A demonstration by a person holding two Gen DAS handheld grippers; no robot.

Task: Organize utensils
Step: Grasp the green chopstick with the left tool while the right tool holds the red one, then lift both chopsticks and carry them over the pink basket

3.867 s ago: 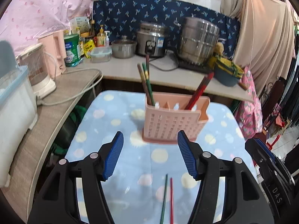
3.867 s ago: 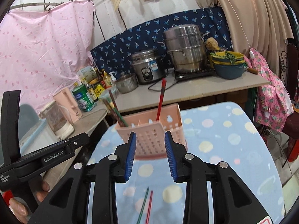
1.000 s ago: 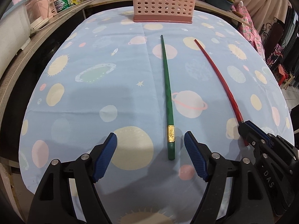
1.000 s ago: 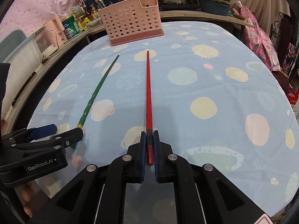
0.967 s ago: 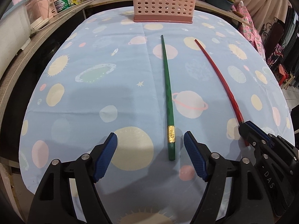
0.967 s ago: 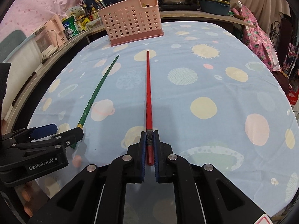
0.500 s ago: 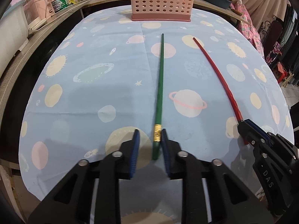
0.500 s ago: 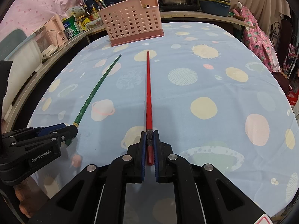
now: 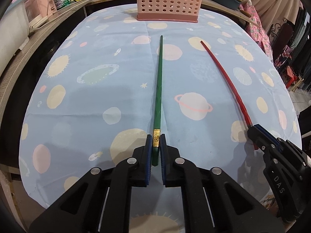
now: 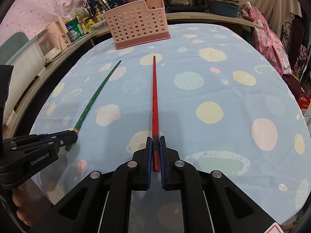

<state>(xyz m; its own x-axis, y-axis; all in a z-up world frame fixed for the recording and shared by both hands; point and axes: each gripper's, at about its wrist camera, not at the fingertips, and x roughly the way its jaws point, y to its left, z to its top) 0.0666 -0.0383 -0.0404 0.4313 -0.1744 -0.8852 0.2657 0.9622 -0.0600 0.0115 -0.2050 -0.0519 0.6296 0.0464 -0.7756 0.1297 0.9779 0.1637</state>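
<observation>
Left claw (image 9: pixel 155 145) tight on green chopstick (image 9: pixel 158 89) (right claw (image 10: pixel 155 147) likewise, red chopstick (image 10: pixel 155 97))

A green chopstick (image 9: pixel 158 89) with a gold band and a red chopstick (image 10: pixel 155 99) with a dark band lie on a pale blue cloth (image 9: pixel 87 101) printed with cream suns, pink planets and ringed worlds. The pink perforated basket (image 10: pixel 136 25) stands beyond. Each black hand-held gripper, left (image 9: pixel 156 145) and right (image 10: pixel 155 147), has blue pads.
</observation>
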